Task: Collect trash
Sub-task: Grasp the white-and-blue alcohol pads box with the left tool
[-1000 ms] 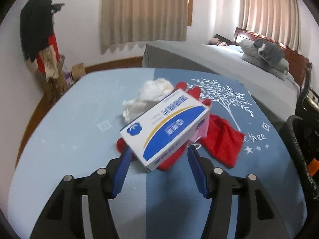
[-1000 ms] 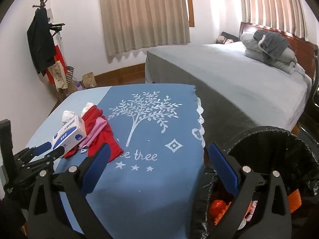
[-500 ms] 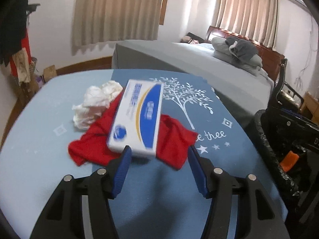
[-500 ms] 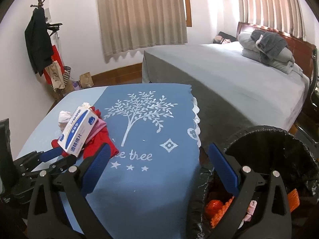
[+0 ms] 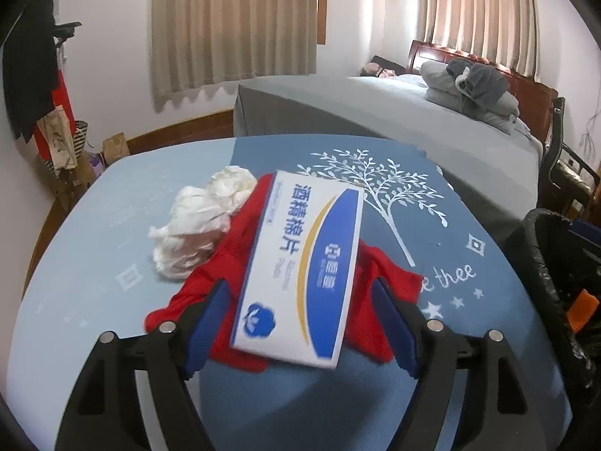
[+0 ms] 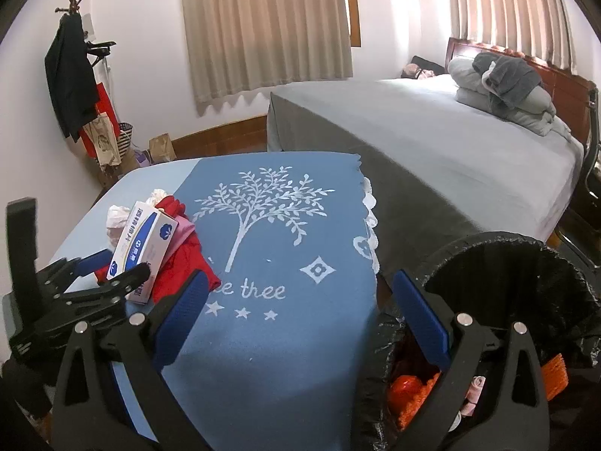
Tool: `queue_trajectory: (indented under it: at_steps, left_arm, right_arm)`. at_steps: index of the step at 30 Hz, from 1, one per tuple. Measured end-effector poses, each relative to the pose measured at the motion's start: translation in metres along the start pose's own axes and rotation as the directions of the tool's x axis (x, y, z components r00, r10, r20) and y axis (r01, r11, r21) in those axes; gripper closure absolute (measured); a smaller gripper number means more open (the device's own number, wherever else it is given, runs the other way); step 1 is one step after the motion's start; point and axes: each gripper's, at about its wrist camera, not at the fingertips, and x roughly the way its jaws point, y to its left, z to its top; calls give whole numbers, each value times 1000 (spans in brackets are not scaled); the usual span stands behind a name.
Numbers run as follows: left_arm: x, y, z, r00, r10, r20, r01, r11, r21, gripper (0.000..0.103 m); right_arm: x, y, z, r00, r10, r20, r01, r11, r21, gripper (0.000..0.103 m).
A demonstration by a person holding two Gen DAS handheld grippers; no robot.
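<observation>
Blue cloth (image 6: 285, 338) covers the table, its scalloped right edge hanging just beside the black-lined trash bin (image 6: 526, 282); between the tree print and that edge the cloth lies bare. At the left side, a white-and-blue box (image 5: 300, 274) lies between the fingers of the left gripper (image 5: 300, 315), whose jaws have just been opening; the left wrist view shows a gap on each side of the box, so nothing is gripped. Under the box lie a red cloth (image 5: 225, 263) and crumpled white tissue (image 5: 195, 233). The right gripper (image 6: 300, 319) hangs wide open and empty over the near right edge. Only the right wrist view shows inside the bin: orange trash (image 6: 409, 391).
</observation>
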Motion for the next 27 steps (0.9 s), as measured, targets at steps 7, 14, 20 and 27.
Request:
queue_trajectory:
  at_steps: [7,14,20,27]
  left_arm:
    - [9,-3,6,1000,-18,-17,18,1000,9,41]
    - [-17,-3,5,998,-56,21,56,998,-32,44]
    - [-12,-15,-5,998,-55,-39,54,998,-19,44]
    - [9,-21,-7,994,-53,-97,52,999,-15,39]
  right_arm:
    - [4,-1,-1,1000,-2,-9,2,1000,4,7]
    - [6,-2,-2,1000,-3,-10,3,1000,8,7]
    - [6,-4,-2,1000,-1,-11,1,1000,10,7]
    - [5,-6,-3,1000,-6,-11,6,1000,11,7]
